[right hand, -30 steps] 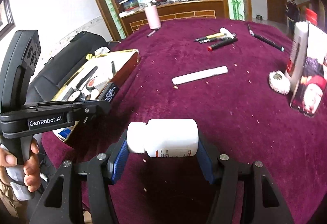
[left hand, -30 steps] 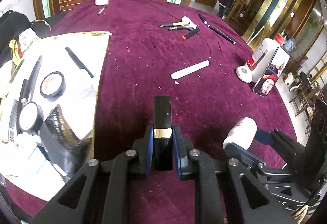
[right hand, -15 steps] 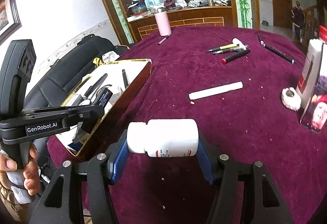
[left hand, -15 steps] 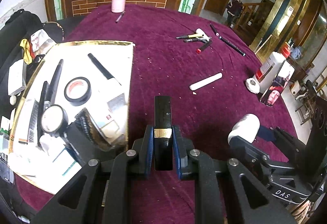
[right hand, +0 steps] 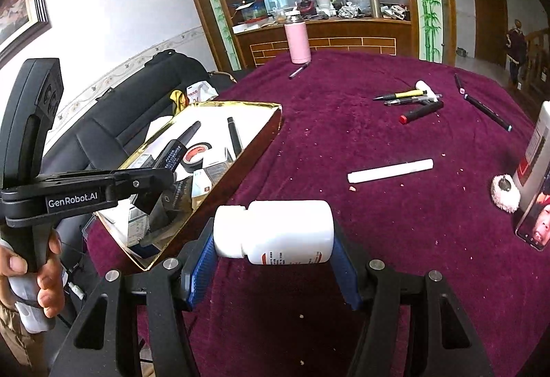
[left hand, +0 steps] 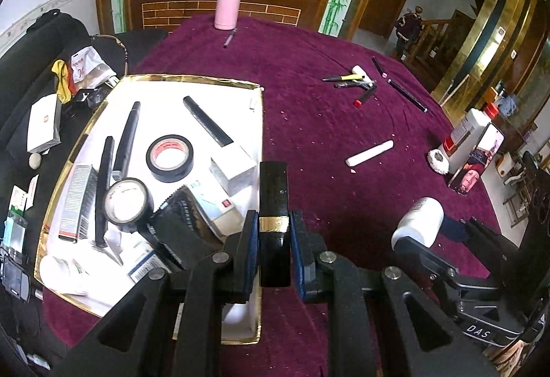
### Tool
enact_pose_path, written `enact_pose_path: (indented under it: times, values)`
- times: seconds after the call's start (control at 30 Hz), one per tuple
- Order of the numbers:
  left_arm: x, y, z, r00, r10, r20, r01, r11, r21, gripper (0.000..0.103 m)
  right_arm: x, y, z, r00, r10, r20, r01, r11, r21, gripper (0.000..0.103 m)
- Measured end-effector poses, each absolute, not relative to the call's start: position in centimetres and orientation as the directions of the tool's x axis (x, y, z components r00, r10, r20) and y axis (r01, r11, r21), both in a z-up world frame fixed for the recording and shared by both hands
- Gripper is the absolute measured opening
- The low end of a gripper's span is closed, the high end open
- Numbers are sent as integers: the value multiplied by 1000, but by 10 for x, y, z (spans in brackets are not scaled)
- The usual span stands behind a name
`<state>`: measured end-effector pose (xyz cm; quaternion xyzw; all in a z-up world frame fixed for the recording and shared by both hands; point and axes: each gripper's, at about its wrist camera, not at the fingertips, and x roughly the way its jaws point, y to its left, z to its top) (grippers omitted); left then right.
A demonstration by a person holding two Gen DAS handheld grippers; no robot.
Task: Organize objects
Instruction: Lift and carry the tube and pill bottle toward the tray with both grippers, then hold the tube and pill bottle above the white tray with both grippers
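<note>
A worktop (left hand: 326,143) is covered in deep purple cloth with a soft, velvety nap, dotted with pale crumbs. At its left edge sits a tray (left hand: 192,78) with a shiny gold foil rim and a smooth white paper-like floor. In it lie two rolls of glossy black plastic tape (left hand: 169,154). The left hand-held gripper (left hand: 274,239), matt black plastic with silver metal screws and ribbed blue rubbery pads, clamps a glossy black case (left hand: 273,191) with a bright gold metallic band. The right hand-held gripper (right hand: 273,256) pinches a smooth white plastic bottle (right hand: 275,230) with a printed paper label. At the far edge stands a matt pink flask (left hand: 227,5) with a metal collar.
</note>
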<state>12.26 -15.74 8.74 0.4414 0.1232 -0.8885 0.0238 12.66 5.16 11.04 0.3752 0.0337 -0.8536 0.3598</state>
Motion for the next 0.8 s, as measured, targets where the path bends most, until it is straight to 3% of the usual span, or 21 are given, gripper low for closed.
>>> enact_pose_path:
  times: [0.8]
  values:
    - [122,-186,88,-614,43,-788,197,-959,-206,17,125,33,113,-448,-593,-669,658,-726,203,66]
